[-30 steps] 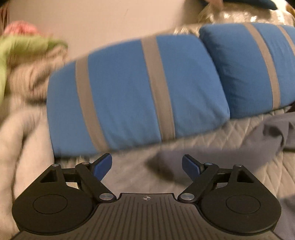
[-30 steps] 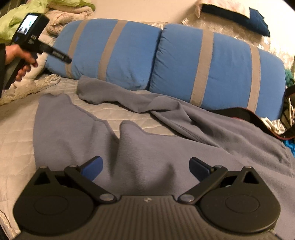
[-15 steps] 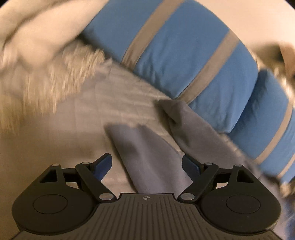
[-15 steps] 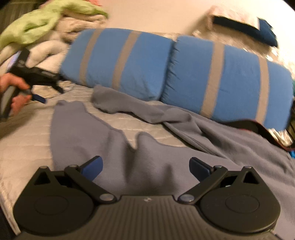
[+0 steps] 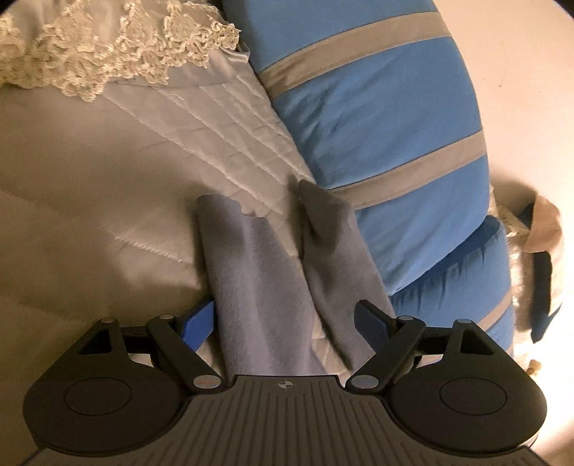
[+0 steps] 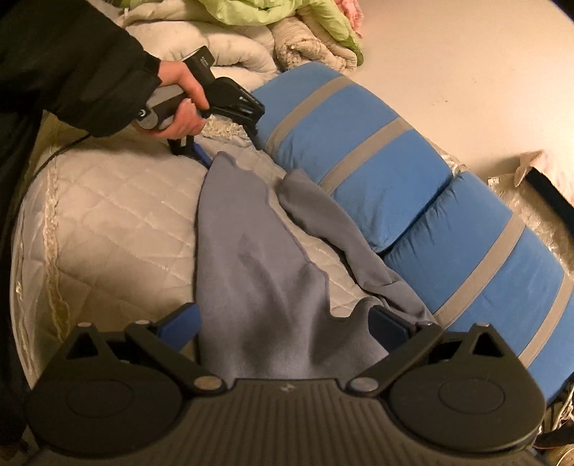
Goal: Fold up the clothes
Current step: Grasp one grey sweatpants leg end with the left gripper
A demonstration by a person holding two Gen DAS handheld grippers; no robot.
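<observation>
A grey fleece garment [image 6: 258, 272] lies spread on the quilted bed, with two long ends reaching toward the pillows. In the left wrist view the nearer end [image 5: 251, 272] and the other end [image 5: 333, 247] lie between my fingers. My left gripper [image 5: 285, 319] is open, low over those ends, and empty. It also shows in the right wrist view [image 6: 201, 152], held by a hand at the tip of the garment. My right gripper [image 6: 285, 322] is open over the garment's wide part, empty.
Two blue pillows with grey stripes [image 6: 362, 150] lie along the garment's far side. A cream quilted bedcover [image 6: 118, 218] lies beneath. A pile of cream and green bedding [image 6: 287, 25] sits beyond the pillows. A lace-edged cloth [image 5: 118, 46] lies at the left.
My left gripper swung down from facing the pillows to hover low over the garment's two ends. My right gripper tilted down and moved closer over the garment's wide part.
</observation>
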